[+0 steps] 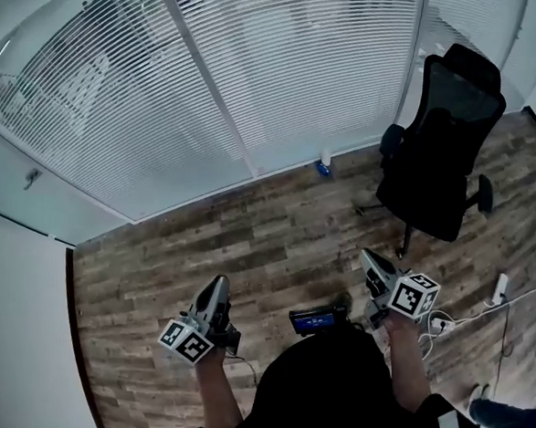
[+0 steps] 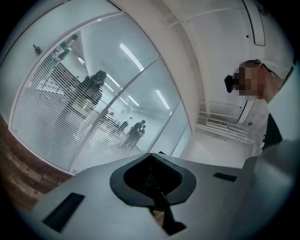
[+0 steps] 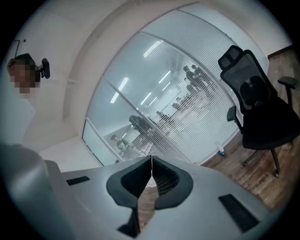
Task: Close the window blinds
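Note:
White slatted blinds [image 1: 288, 64] cover a glass wall along the far side of the room, and figures show through the slats. They also appear in the left gripper view as blinds [image 2: 70, 108] and in the right gripper view as blinds [image 3: 197, 117]. My left gripper [image 1: 217, 284] is held low over the wood floor, well short of the glass, with its jaws shut and nothing between them [image 2: 151, 154]. My right gripper [image 1: 367, 257] is held further right, near the chair. It is also shut and empty [image 3: 151, 158].
A black office chair [image 1: 442, 147] stands right of centre, close to the blinds. A small blue object [image 1: 322, 169] lies at the foot of the glass. A white power strip [image 1: 501, 287] and cable lie on the floor at the right. A white wall [image 1: 14, 310] closes the left.

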